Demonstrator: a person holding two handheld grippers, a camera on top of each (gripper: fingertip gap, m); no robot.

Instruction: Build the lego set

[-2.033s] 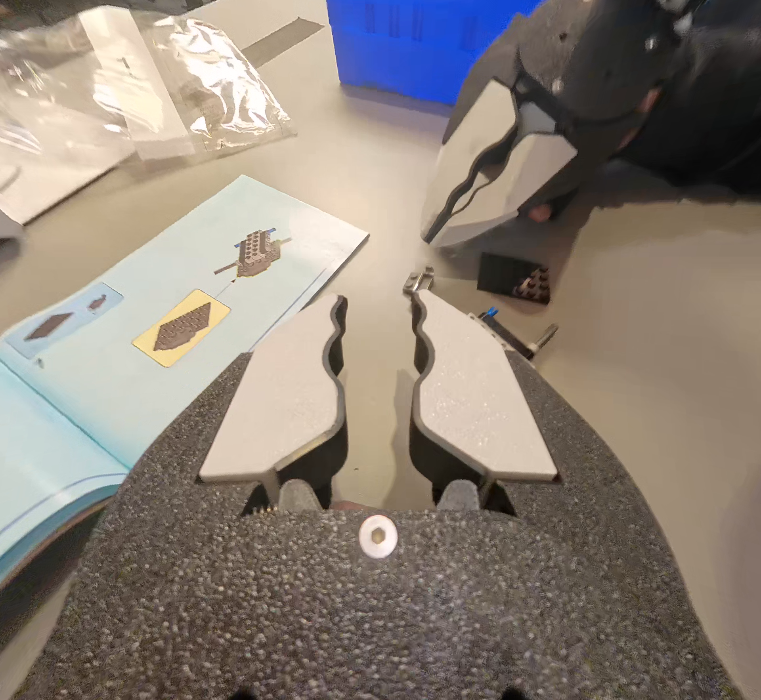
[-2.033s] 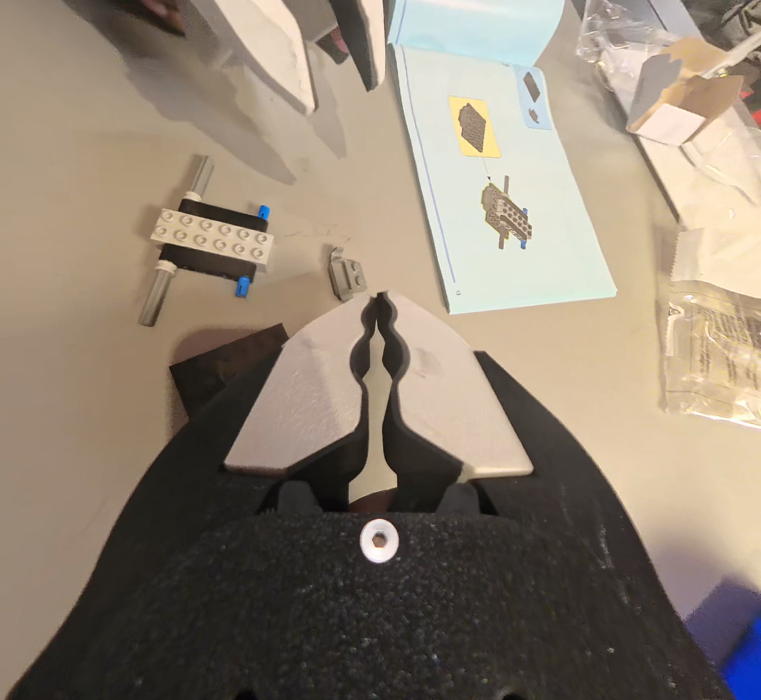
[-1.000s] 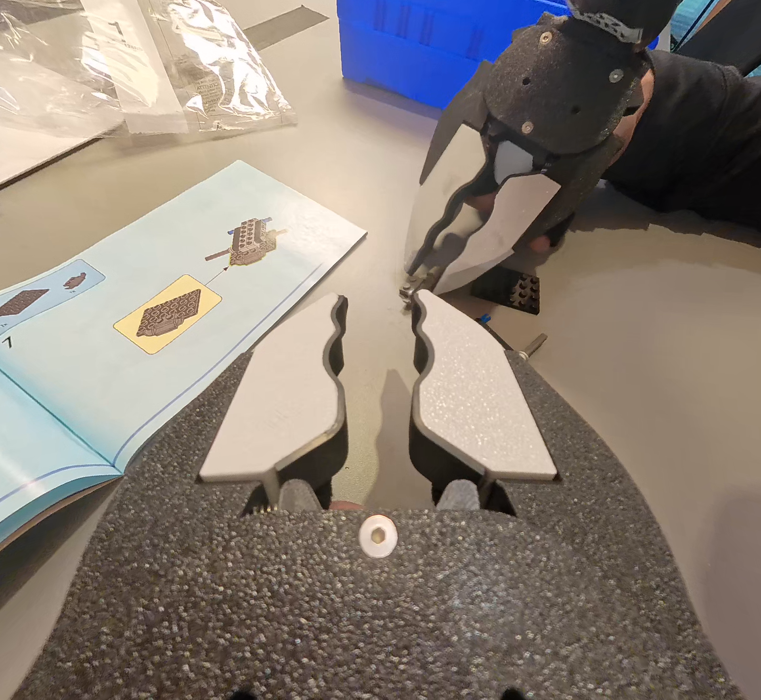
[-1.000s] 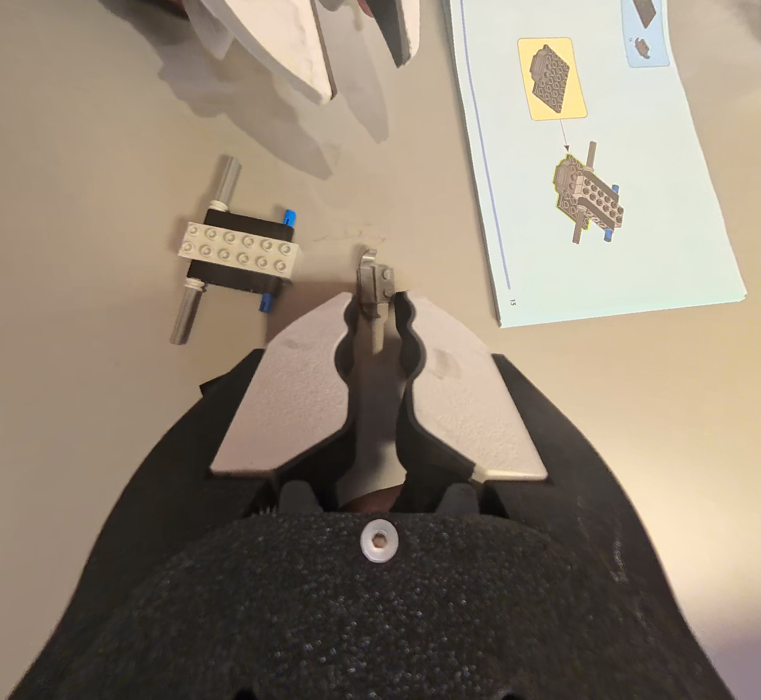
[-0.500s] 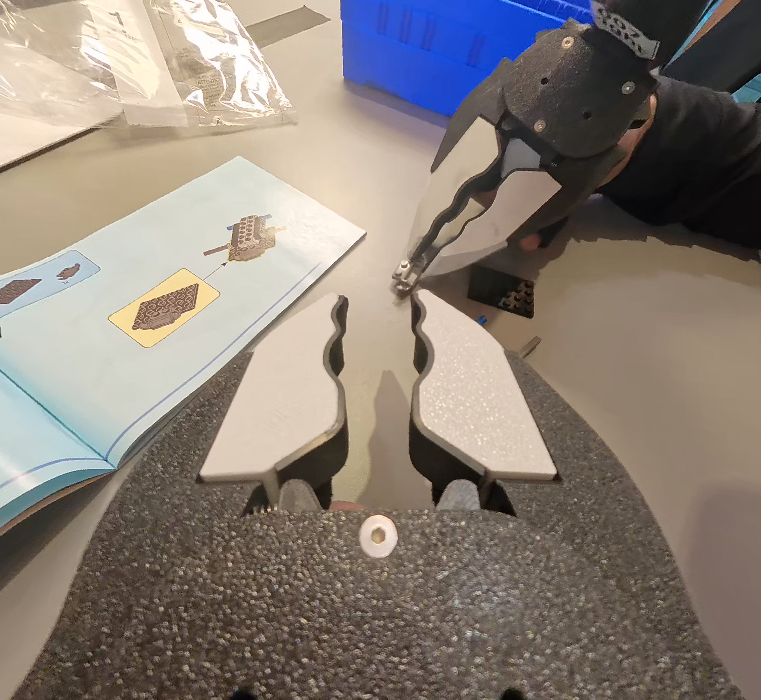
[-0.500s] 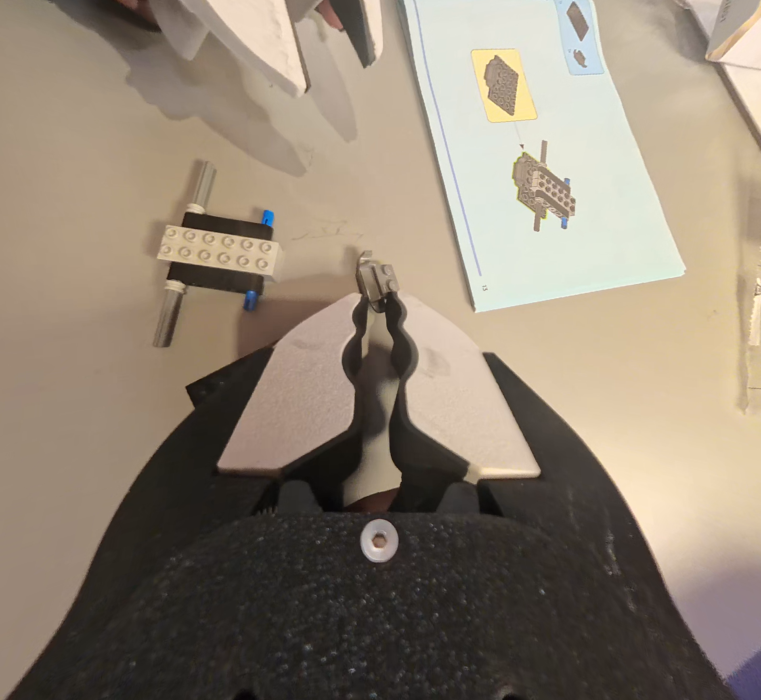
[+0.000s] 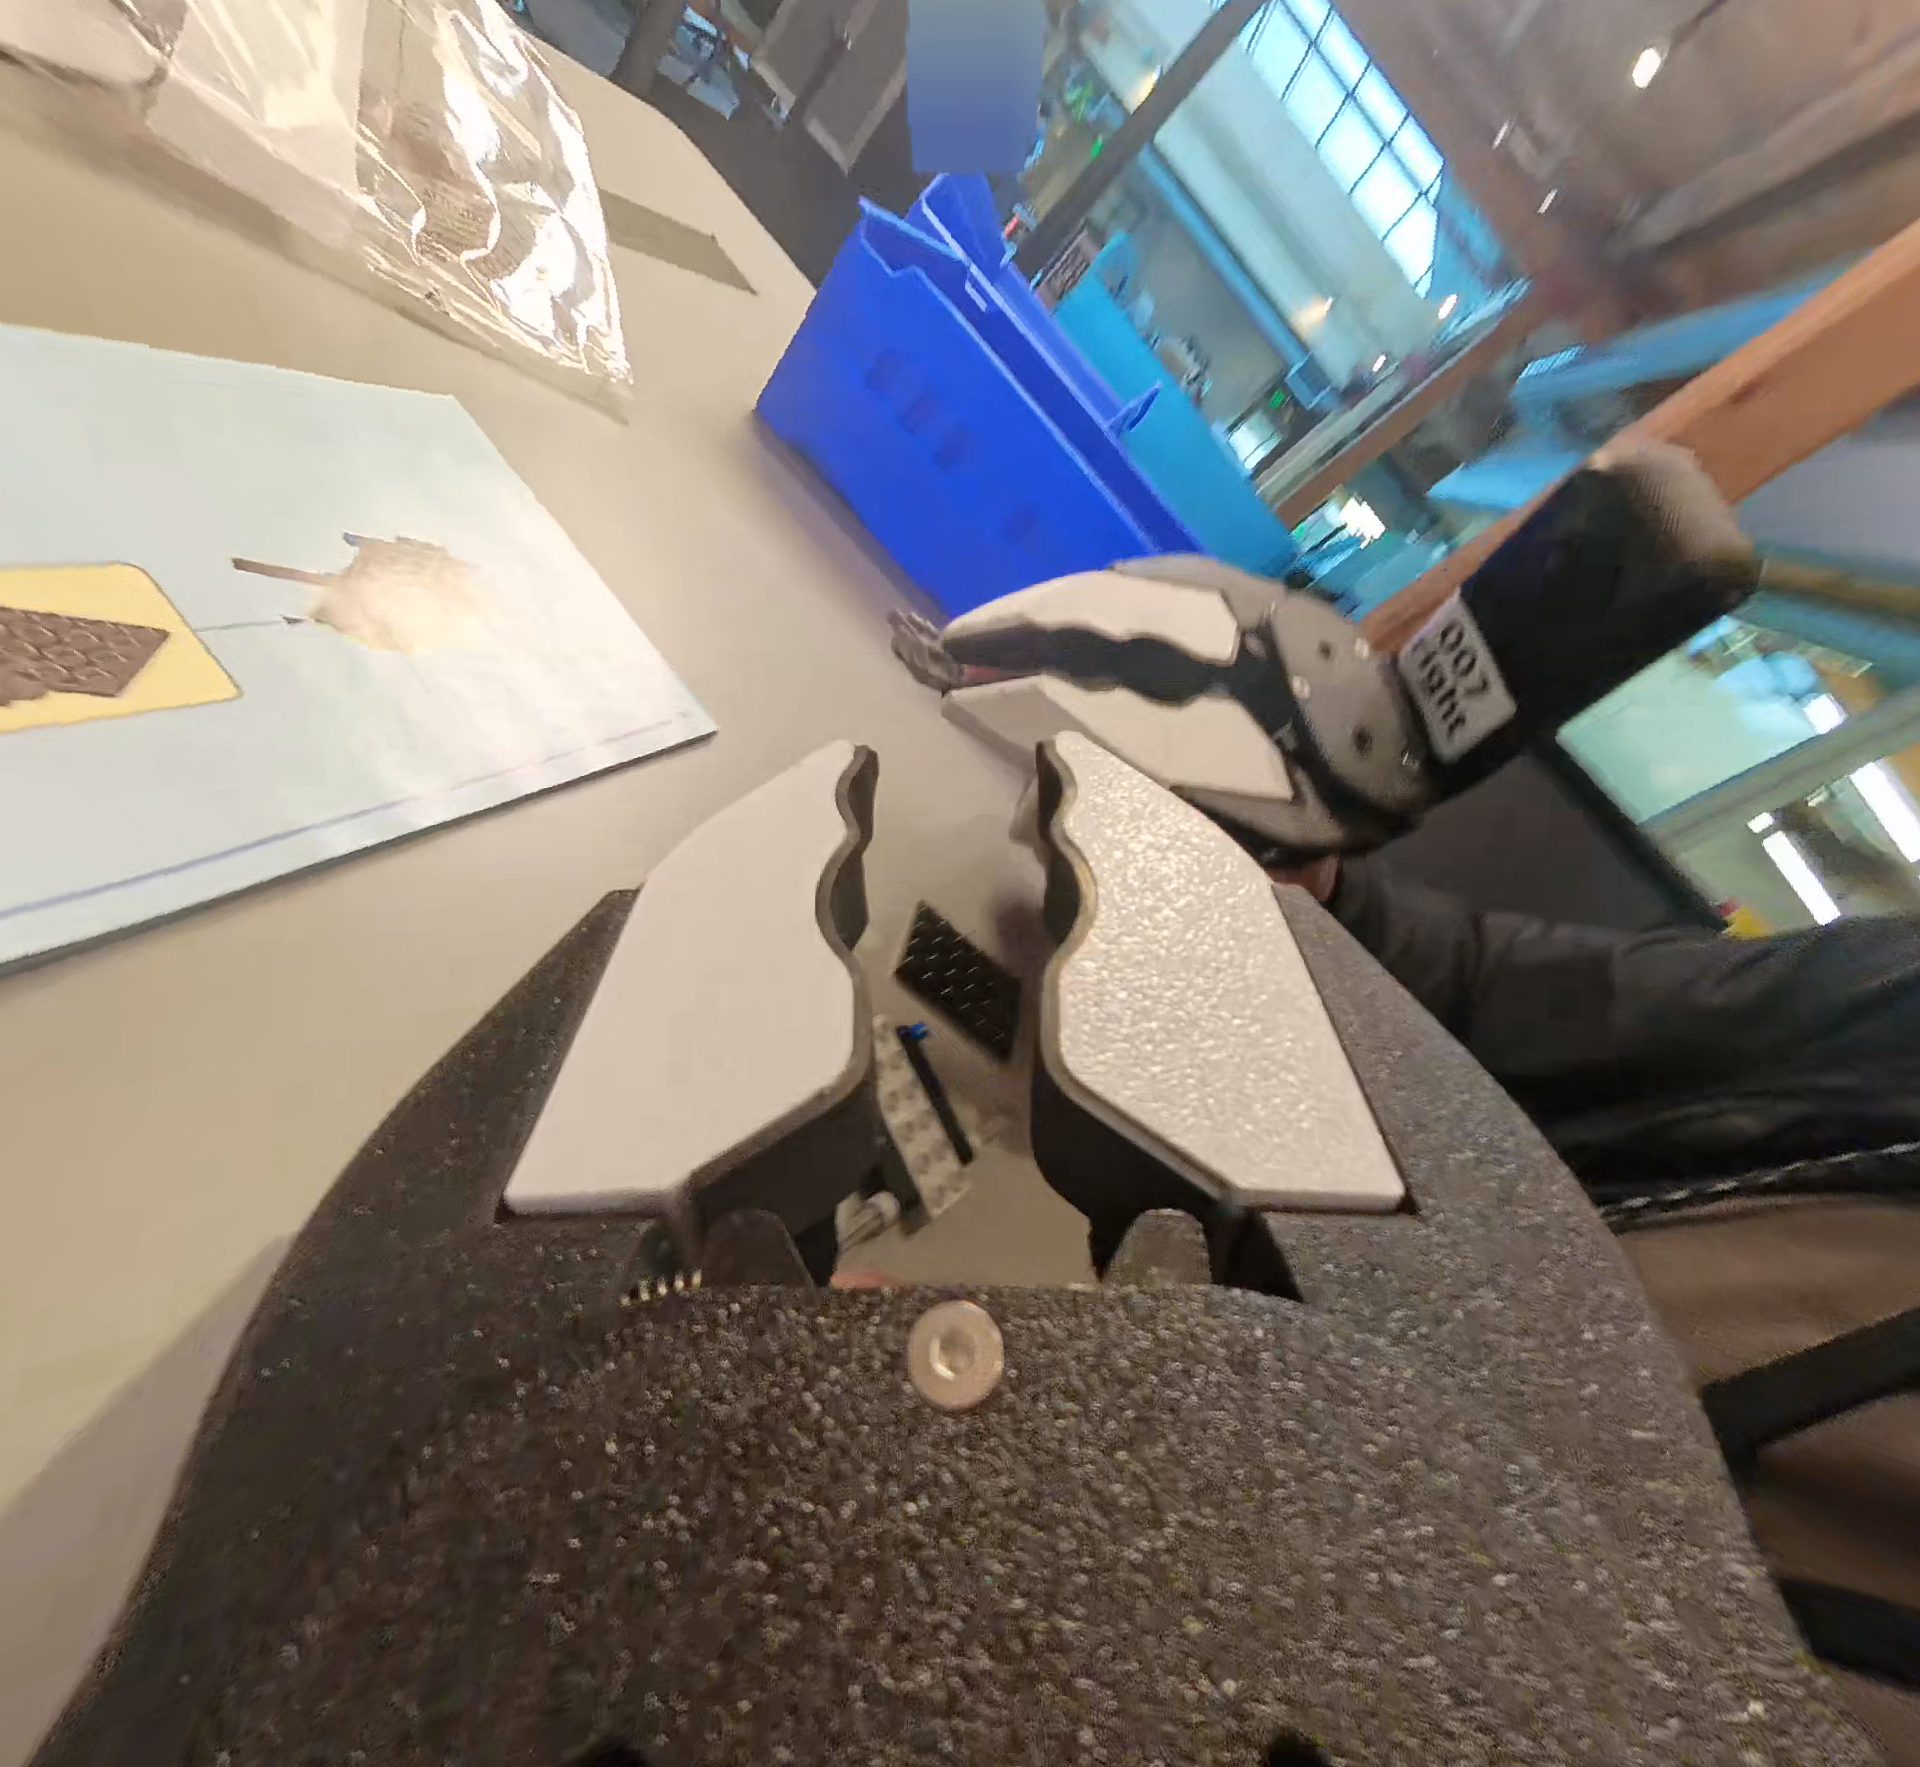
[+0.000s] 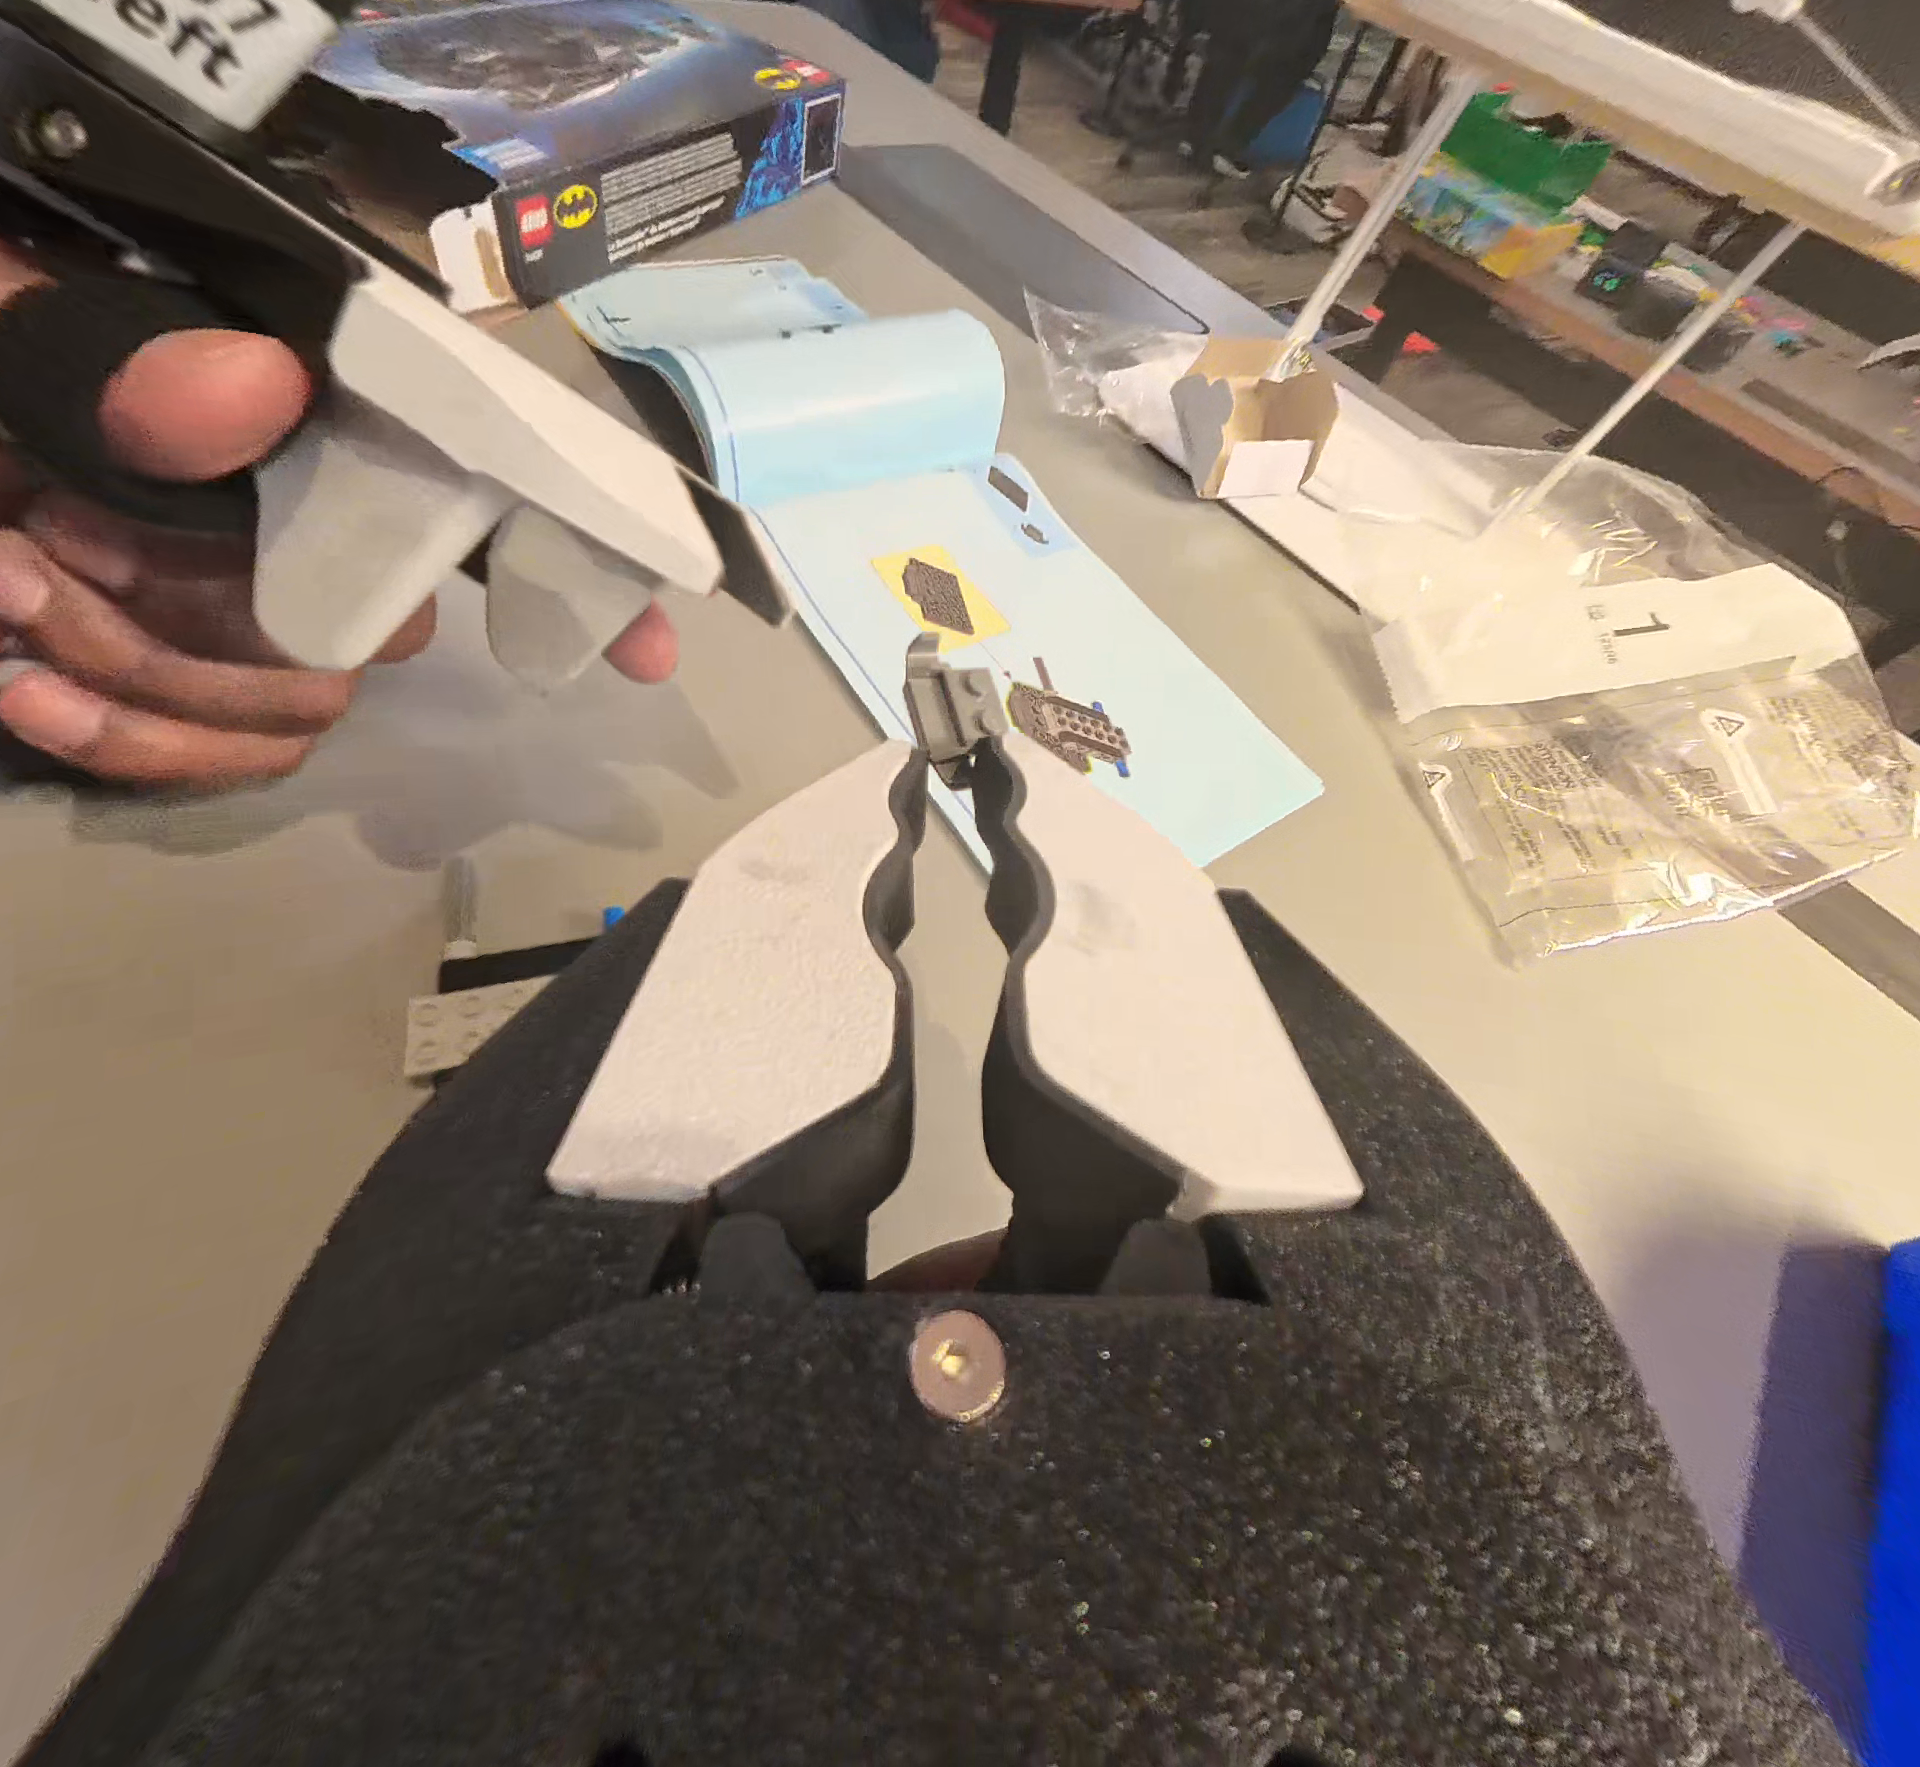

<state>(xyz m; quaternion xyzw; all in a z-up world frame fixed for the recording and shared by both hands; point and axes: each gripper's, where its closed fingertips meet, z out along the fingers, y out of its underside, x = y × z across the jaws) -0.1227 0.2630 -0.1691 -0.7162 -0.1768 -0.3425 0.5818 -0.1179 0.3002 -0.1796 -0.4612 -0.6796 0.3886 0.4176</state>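
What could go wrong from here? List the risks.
1. The right gripper pinches the small grey brick piece only by its lower edge at the fingertips; a knock could twist it free.
2. The left gripper hangs open close to the right one, over the black plate and the grey-and-black brick assembly; the grippers could collide or scatter these.
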